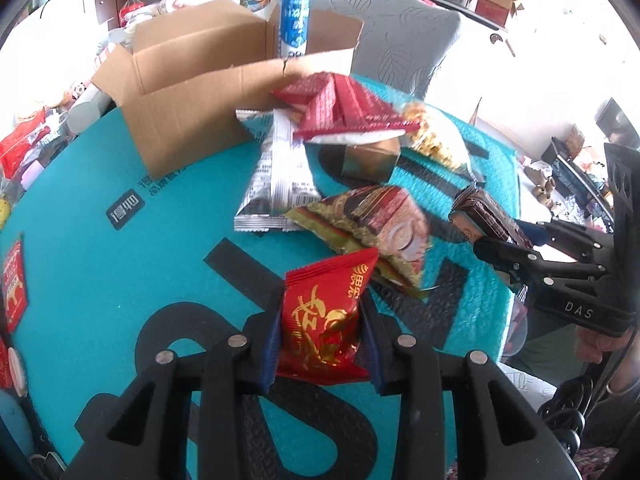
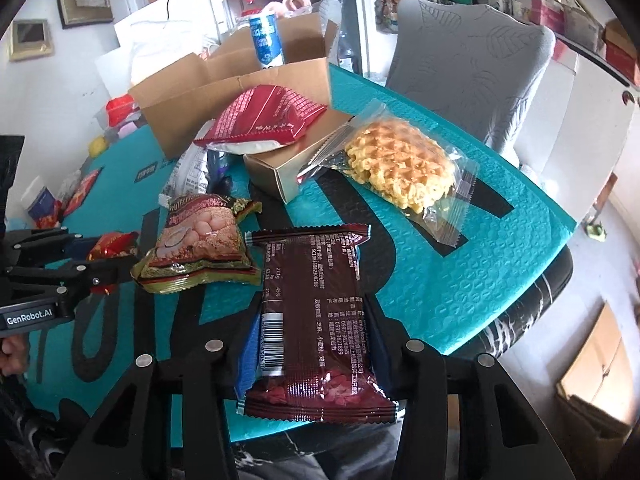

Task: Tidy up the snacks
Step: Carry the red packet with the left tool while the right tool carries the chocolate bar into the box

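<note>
The left gripper (image 1: 322, 344) pinched a small red packet with gold writing (image 1: 324, 328), one pad on each side of it. The packet stood up between the fingers, at about 6 o'clock in the left wrist view, over the teal mat (image 1: 120, 240).

The right gripper (image 2: 316, 344) pinched a long dark red packet (image 2: 316, 312) with a barcode on it. The packet lay along the fingers and stuck out past both ends (its far end pointed toward 12 o'clock).

More snacks lay on the mat. A brown and green packet (image 2: 200, 248) sat at 10 o'clock from the dark red one, just beside it. A waffle in a clear wrapper (image 2: 400, 164) lay at 1 o'clock. A red bag (image 2: 264, 116) rested on top of a small gold box (image 2: 272, 172), near 12 o'clock. A silver packet (image 1: 276, 176) lay next to the gold box.

A cardboard box (image 1: 192, 92) stood open at the far side of the mat, at about 11 o'clock. A blue and white tube (image 1: 294, 24) stood upright in it.
</note>
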The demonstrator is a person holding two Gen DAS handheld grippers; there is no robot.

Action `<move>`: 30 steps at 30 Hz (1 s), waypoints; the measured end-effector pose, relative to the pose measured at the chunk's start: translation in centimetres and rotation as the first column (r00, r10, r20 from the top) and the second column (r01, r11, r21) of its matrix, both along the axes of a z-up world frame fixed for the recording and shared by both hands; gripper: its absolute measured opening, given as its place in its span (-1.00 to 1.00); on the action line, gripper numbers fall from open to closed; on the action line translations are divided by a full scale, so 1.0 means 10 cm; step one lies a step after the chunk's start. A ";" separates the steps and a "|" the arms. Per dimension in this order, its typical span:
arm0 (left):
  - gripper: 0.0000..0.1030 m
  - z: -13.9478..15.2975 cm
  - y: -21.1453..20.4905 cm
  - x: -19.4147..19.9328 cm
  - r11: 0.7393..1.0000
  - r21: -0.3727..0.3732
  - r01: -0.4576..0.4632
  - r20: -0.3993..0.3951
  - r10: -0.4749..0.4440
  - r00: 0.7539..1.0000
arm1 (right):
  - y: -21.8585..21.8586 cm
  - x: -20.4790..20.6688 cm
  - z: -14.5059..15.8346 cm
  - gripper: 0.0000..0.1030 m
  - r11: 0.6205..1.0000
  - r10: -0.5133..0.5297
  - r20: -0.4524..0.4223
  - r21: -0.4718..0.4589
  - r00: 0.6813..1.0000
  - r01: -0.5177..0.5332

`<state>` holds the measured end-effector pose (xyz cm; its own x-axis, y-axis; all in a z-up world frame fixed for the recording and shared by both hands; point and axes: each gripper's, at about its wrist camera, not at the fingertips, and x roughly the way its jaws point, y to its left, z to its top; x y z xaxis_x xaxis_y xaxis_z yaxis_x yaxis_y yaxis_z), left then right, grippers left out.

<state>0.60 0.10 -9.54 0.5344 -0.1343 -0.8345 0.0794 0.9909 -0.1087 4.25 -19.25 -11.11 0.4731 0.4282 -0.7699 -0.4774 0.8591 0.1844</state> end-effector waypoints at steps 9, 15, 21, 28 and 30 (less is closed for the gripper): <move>-0.34 0.29 -0.08 -0.08 1.000 -0.012 0.021 0.057 -0.021 0.998 | -0.08 -0.20 0.23 -0.12 0.998 0.009 0.009 0.057 1.000 -0.009; -0.34 0.50 -0.06 -0.07 1.000 -0.008 0.009 0.098 -0.009 0.995 | -0.01 -0.23 0.42 -0.11 0.992 0.061 0.039 0.109 0.997 -0.065; -0.34 0.74 0.01 -0.03 1.000 0.002 -0.008 0.159 0.008 0.987 | 0.19 -0.15 0.69 -0.11 0.982 0.116 0.097 0.137 0.989 -0.128; -0.34 1.03 0.11 0.10 1.000 0.004 -0.027 0.237 0.025 0.971 | 0.38 -0.03 1.04 -0.11 0.972 0.128 0.180 0.171 0.975 -0.160; -0.34 1.12 0.14 0.15 0.999 0.007 -0.035 0.271 0.032 0.962 | 0.42 0.03 1.14 -0.11 0.971 0.127 0.205 0.174 0.970 -0.164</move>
